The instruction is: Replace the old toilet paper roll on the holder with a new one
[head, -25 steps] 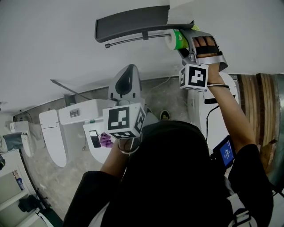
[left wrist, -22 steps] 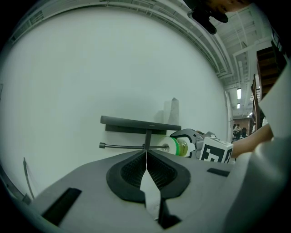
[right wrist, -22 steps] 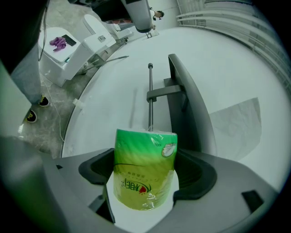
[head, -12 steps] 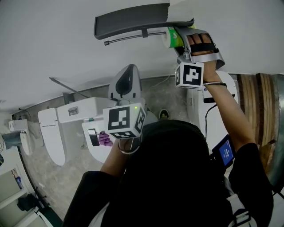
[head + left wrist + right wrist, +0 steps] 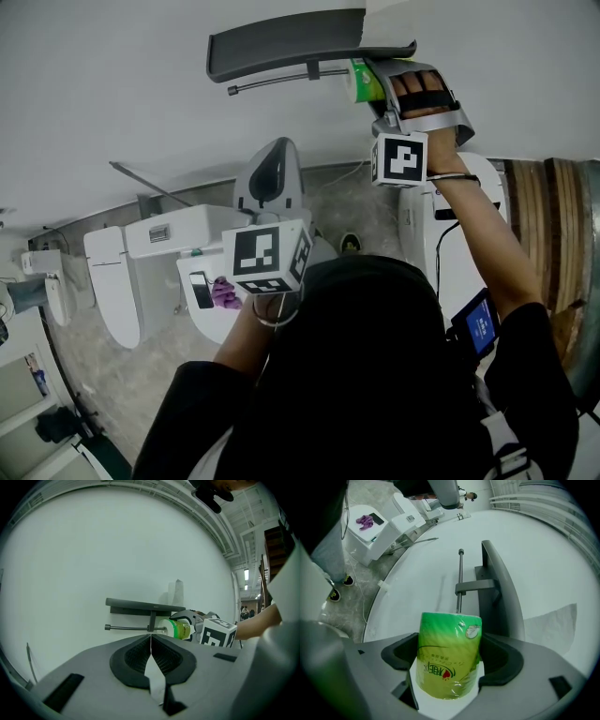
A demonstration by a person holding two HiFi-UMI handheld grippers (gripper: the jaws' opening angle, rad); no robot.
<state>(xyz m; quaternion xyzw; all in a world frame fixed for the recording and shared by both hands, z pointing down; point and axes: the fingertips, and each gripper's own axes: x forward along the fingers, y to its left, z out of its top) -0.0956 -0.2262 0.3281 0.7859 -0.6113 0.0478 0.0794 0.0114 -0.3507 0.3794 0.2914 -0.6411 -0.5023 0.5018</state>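
Observation:
A dark wall holder (image 5: 281, 42) has a thin rod (image 5: 277, 81) beneath its shelf. The rod (image 5: 460, 581) is bare along its visible length. My right gripper (image 5: 377, 86) is shut on a new roll in green wrapping (image 5: 449, 653), held at the rod's right end just under the shelf (image 5: 497, 588). The same roll (image 5: 176, 629) shows beside the bracket in the left gripper view. My left gripper (image 5: 150, 645) hangs low in front of the person. It is shut, with a thin white paper scrap (image 5: 153, 677) pinched between its jaws.
A white sheet (image 5: 553, 620) rests on the shelf's top. Below stand a toilet (image 5: 267, 173) and a white unit (image 5: 183, 234) with a phone and a purple item (image 5: 223, 294). A wooden barrel (image 5: 553, 234) is at the right.
My right gripper has carried the green roll a little leftwards along the holder, closer to the bracket. The left gripper has stayed put.

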